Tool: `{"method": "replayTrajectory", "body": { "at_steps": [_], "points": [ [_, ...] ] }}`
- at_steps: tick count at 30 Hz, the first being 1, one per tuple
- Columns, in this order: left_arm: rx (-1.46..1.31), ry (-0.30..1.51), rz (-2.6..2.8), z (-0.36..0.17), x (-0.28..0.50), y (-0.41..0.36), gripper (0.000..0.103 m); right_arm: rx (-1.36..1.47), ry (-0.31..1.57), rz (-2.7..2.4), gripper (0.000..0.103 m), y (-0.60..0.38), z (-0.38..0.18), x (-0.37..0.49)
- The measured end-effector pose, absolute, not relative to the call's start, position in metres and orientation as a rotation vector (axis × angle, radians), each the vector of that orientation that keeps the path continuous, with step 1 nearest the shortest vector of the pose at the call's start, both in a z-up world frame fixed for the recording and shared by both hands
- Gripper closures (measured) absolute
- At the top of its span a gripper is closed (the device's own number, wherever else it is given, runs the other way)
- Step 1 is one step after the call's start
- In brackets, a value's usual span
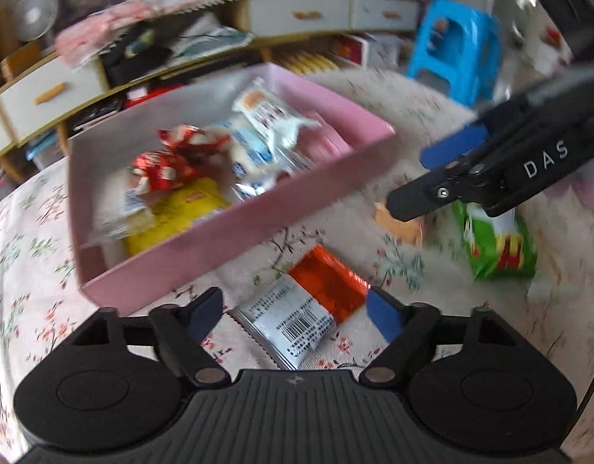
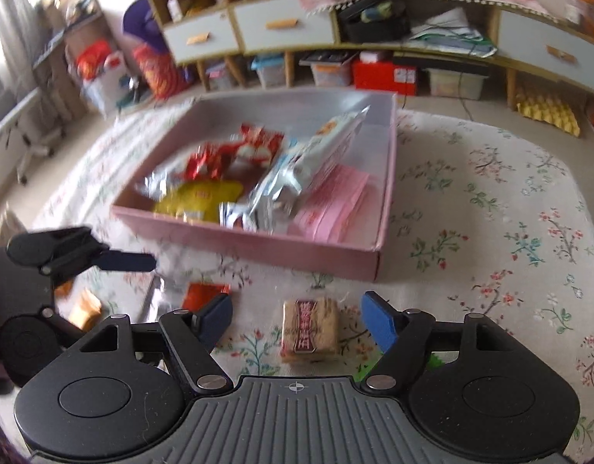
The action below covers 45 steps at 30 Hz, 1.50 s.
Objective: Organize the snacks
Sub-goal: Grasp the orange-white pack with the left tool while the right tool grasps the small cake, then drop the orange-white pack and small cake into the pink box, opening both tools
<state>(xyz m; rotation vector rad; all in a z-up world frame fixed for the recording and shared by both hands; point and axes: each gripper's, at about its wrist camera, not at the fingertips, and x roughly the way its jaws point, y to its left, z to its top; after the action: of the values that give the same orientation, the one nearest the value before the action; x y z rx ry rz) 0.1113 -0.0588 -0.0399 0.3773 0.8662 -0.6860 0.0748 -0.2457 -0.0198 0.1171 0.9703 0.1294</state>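
Observation:
A pink box (image 1: 235, 228) (image 2: 258, 241) on the floral cloth holds several snack packets. My left gripper (image 1: 297, 313) is open, its fingers on either side of an orange and silver snack packet (image 1: 304, 309) lying on the cloth. My right gripper (image 2: 297, 319) is open over a brown wrapped biscuit (image 2: 310, 328) on the cloth. The right gripper also shows at the right of the left wrist view (image 1: 432, 178), above a green packet (image 1: 497, 247). The left gripper shows at the left of the right wrist view (image 2: 123, 261).
A small orange packet (image 1: 401, 224) (image 2: 84, 309) lies between the grippers. A blue plastic stool (image 1: 455, 46) stands behind the table. Low cabinets with drawers (image 2: 281, 23) and storage bins line the far wall.

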Motion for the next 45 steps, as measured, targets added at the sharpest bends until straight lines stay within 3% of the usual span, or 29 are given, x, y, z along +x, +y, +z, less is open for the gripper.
{"method": "replayTrajectory", "body": {
  "at_steps": [3, 6, 9, 11, 13, 16, 18, 33, 42, 44, 45],
  "points": [
    [0.425, 0.863, -0.722, -0.045, 0.114, -0.064, 0.027, 0.093, 0.997, 0.136, 0.033, -0.239, -0.027, 0.078],
    [0.432, 0.867, -0.741, -0.045, 0.118, -0.064, 0.028, 0.070, 1.032, 0.113, 0.044, -0.236, -0.033, 0.083],
    [0.445, 0.860, -0.759, -0.046, 0.112, -0.063, 0.033, 0.049, 1.068, 0.085, 0.070, -0.234, -0.040, 0.085],
    [0.442, 0.863, -0.775, -0.045, 0.111, -0.062, 0.039, 0.039, 1.070, 0.077, 0.070, -0.235, -0.042, 0.085],
    [0.444, 0.863, -0.789, -0.047, 0.107, -0.061, 0.053, 0.047, 1.072, 0.075, 0.070, -0.235, -0.040, 0.084],
    [0.456, 0.855, -0.789, -0.045, 0.098, -0.063, 0.057, 0.058, 1.066, 0.078, 0.070, -0.234, -0.036, 0.082],
    [0.444, 0.857, -0.797, -0.045, 0.096, -0.062, 0.066, 0.063, 1.056, 0.082, 0.070, -0.232, -0.031, 0.080],
    [0.289, 0.758, -0.707, 0.003, 0.115, -0.044, 0.067, 0.219, 0.878, 0.057, 0.070, -0.239, 0.020, 0.097],
    [0.291, 0.749, -0.608, 0.005, 0.148, -0.058, 0.066, 0.284, 0.853, -0.019, 0.070, -0.249, 0.012, 0.138],
    [0.269, 0.748, -0.591, 0.007, 0.149, -0.055, 0.060, 0.305, 0.836, -0.015, 0.067, -0.250, 0.012, 0.138],
    [0.264, 0.750, -0.580, 0.007, 0.150, -0.055, 0.050, 0.323, 0.820, -0.012, 0.058, -0.252, 0.014, 0.138]
  ]
}}
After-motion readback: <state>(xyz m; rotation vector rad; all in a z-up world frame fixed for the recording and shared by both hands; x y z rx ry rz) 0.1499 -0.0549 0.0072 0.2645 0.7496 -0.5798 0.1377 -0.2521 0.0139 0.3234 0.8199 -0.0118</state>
